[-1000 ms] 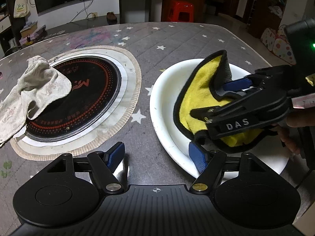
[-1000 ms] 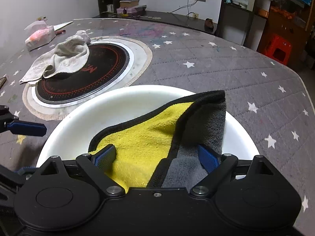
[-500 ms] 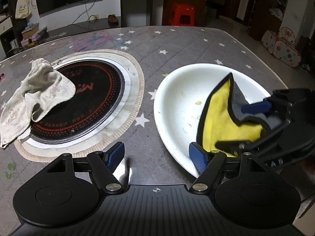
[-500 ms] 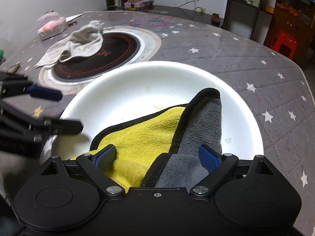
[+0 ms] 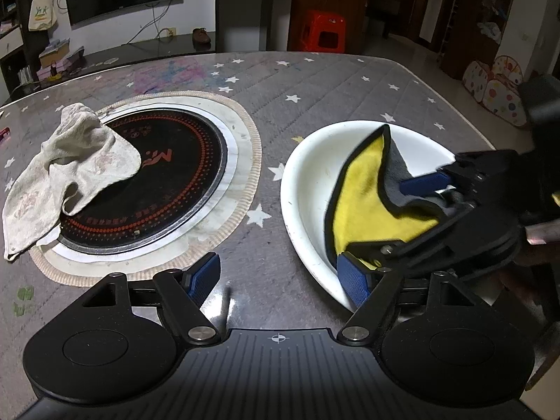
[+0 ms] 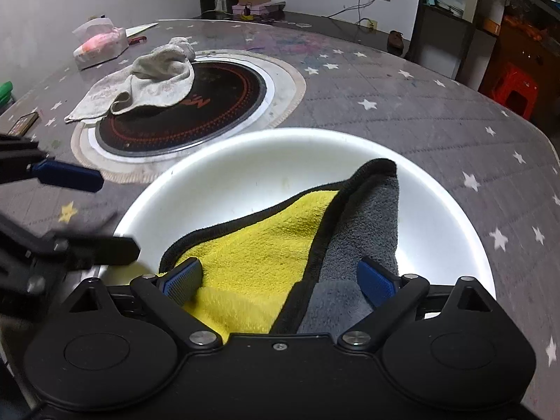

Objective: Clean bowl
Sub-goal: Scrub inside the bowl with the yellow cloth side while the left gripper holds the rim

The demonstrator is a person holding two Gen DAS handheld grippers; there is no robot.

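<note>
Grey rag [image 5: 70, 171], hob [image 5: 147, 189], red stool [image 5: 323, 33]

Matte black left gripper [image 5: 280, 278], ribbed blue fingertips [image 5: 204, 275], silver pivot screws, matching black right gripper [image 6: 280, 278]

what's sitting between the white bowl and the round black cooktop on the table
Nothing: only bare star-print table cover separates the white bowl from the cooktop and its beige mat, clearest in the left wrist view.

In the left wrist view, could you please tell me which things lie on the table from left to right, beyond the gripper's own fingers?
Beige rag → round black cooktop → white bowl → yellow and grey cloth inside the bowl → right gripper, reaching in from the right edge.
</note>
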